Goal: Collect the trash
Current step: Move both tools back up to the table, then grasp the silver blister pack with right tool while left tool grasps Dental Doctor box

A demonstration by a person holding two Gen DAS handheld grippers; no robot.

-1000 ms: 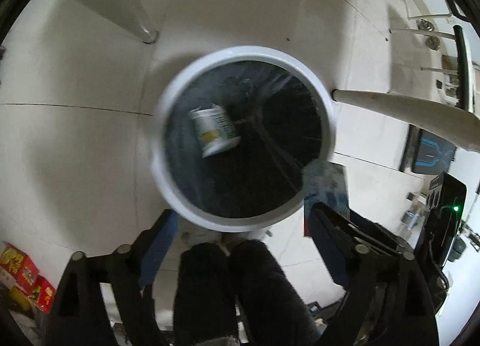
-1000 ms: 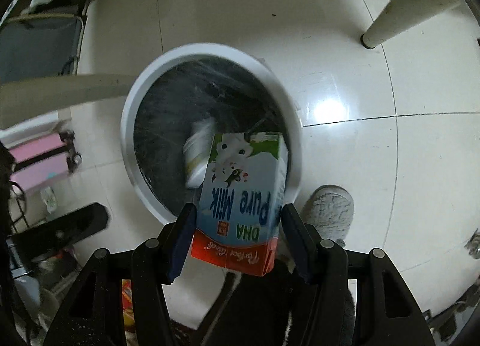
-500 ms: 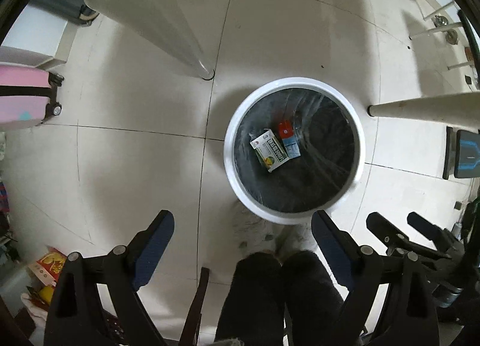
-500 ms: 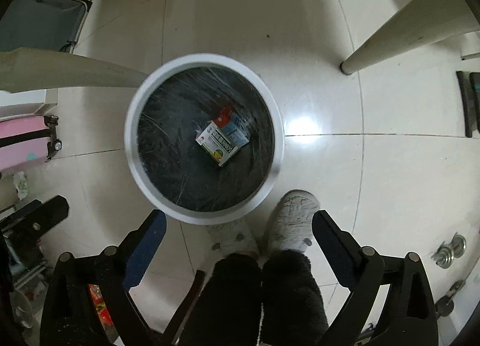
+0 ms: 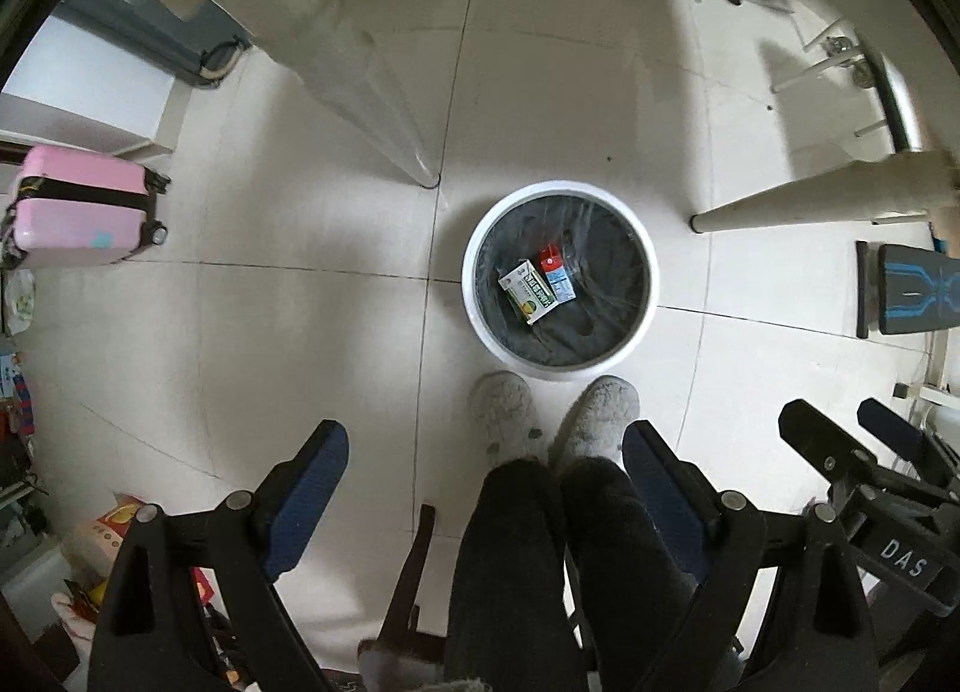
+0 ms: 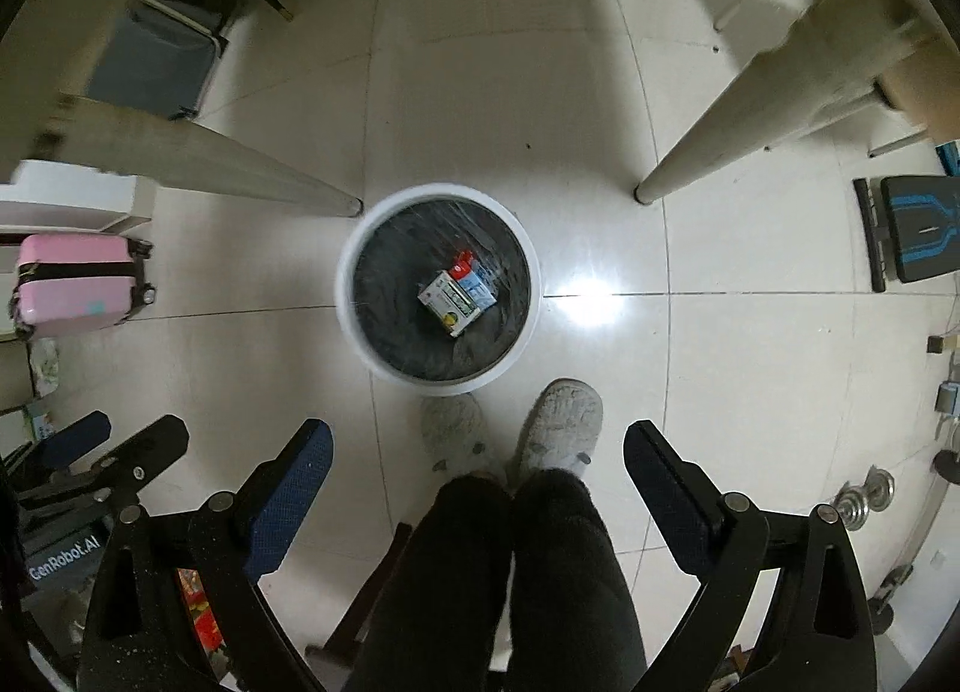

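A round white trash bin [image 5: 480, 320] with a black liner stands on the tiled floor; it also shows in the right wrist view [image 6: 345, 308]. Two cartons lie in it: a green-and-white one [image 5: 527, 292] [image 6: 447, 302] and a blue-and-red milk carton [image 5: 555, 273] [image 6: 477, 281]. My left gripper [image 5: 486, 452] is open and empty, held high above the floor near the bin. My right gripper [image 6: 480, 446] is open and empty, also high above the bin. The right gripper also shows in the left wrist view [image 5: 852, 446].
The person's grey slippers [image 5: 504, 410] [image 6: 564, 422] stand just in front of the bin. White table legs [image 5: 372, 92] [image 5: 810, 200] rise on either side. A pink suitcase [image 5: 78, 206] stands at the left, a black-and-blue board [image 5: 906, 290] at the right. Snack packets [image 5: 108, 536] lie at lower left.
The right gripper opened and dropped the milk carton into the bin beside the green one. Both grippers then rose well away from the bin.
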